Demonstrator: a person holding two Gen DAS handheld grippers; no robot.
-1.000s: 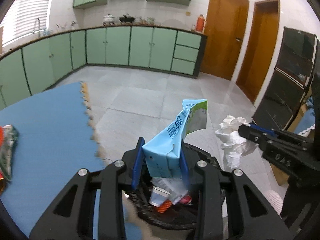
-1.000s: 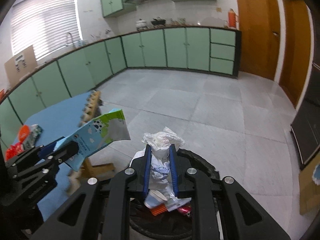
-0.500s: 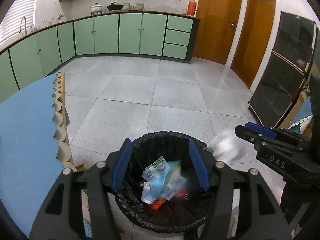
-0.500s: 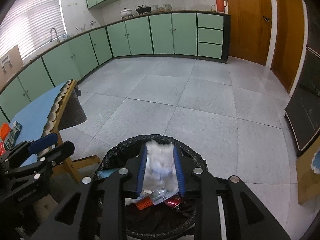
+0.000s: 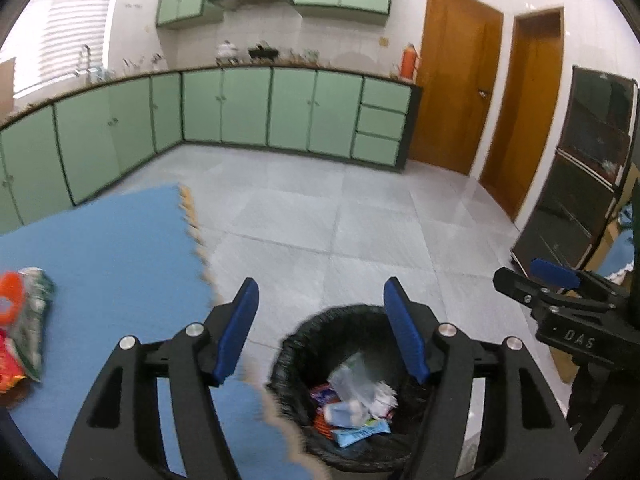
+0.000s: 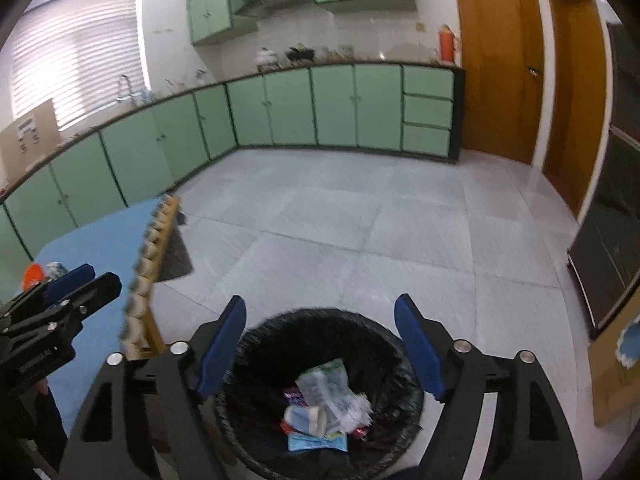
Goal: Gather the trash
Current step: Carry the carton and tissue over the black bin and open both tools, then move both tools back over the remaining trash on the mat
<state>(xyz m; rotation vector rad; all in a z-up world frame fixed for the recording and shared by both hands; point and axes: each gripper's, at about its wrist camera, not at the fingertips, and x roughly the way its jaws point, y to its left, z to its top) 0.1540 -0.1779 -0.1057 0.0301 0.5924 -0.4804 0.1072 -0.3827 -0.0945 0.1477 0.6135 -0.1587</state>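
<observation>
Both of your drops have landed: a second ago your left gripper (image 5: 318, 328) clamped a light-blue milk carton and your right gripper (image 6: 320, 352) a crumpled white tissue, and now both stand wide with nothing between the blue pads. The carton (image 6: 318, 442) lies flat at the bottom of the black-lined trash bin (image 6: 320, 320), with the tissue (image 6: 356, 408) beside it, among a small paper cup (image 6: 304, 418), a clear plastic wrapper and some red and orange packets. So that pair of items counts as collected, and I judge the job only partly done, because more trash waits on the blue-covered bench (image 5: 100, 248): at its left edge you can see an orange lid (image 5: 10, 292) and a green-and-white snack wrapper (image 5: 32, 320), with a red packet just below them, all well apart from the bin. Your left gripper sits over the bench edge, so it looks like the natural one to send there. As for writing, the only clear letters are "DAS" on the side of your right gripper in the left wrist view; the printing on the carton and wrappers is too blurred to read.
</observation>
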